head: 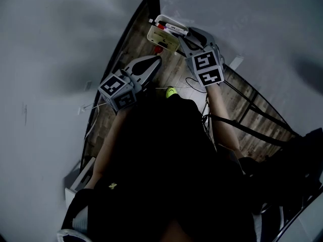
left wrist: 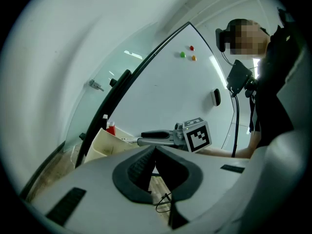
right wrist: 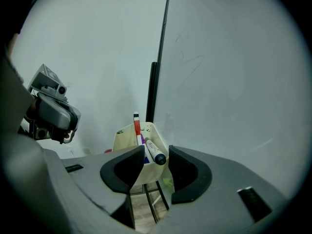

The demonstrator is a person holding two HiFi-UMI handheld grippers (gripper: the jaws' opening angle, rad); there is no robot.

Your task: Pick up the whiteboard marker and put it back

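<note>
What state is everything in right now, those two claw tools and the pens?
left gripper: shut, nothing in it.
right gripper: open, the marker's cap between its jaws, not gripped.
whiteboard marker: capped, leaning in the holder.
red marker: standing upright in the holder.
holder: holding the markers.

The whiteboard marker, a white barrel with a dark cap, lies tilted in the cream holder, its capped end projecting past the holder's near rim.

Lower part of the red marker and most of the purple marker, hidden inside the cream holder.
</note>
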